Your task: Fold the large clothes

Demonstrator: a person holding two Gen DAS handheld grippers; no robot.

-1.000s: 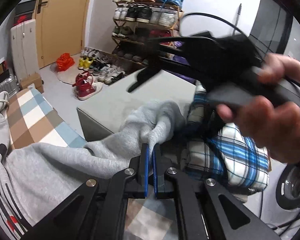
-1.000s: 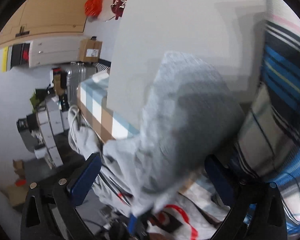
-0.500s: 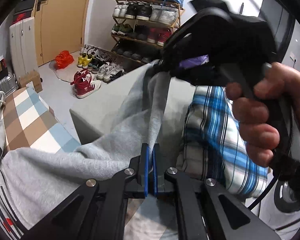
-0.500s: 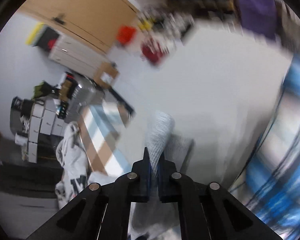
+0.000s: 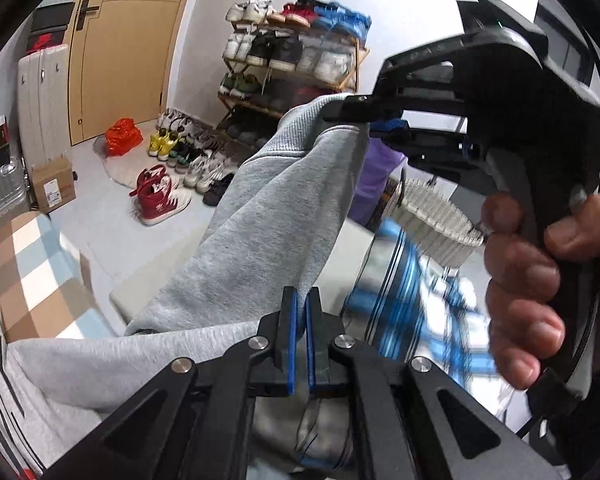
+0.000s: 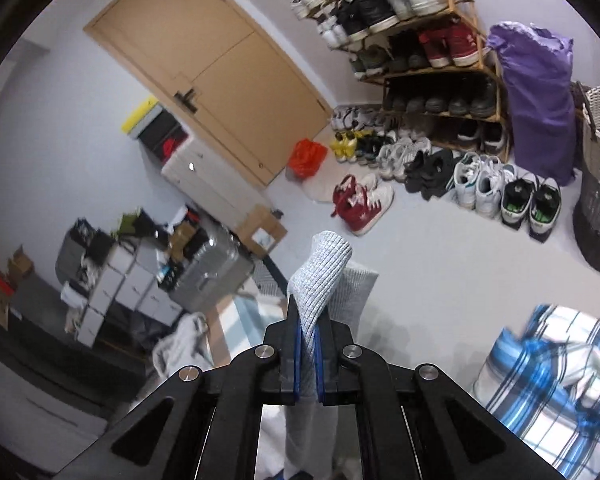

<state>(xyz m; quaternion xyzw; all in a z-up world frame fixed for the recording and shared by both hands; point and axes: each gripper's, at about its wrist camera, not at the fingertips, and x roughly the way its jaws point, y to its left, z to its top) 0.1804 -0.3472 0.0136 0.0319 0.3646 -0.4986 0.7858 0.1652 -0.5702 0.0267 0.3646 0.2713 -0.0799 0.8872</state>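
Both your left gripper (image 5: 299,344) and right gripper (image 6: 308,354) clamp the grey sweatshirt (image 5: 260,216); lift evenly, keeping the cuff (image 6: 322,264) taut.

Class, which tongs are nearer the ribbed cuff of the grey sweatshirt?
Right. The right tongs grip the cuff itself; the left tongs pinch the sleeve farther down.

A light grey sweatshirt (image 5: 260,216) with a ribbed cuff (image 6: 320,276) is hanging stretched in the air, one sleeve pulled up and taut. Its body is trailing down to the lower left, where black stripes and a spot of red are showing on the fabric.
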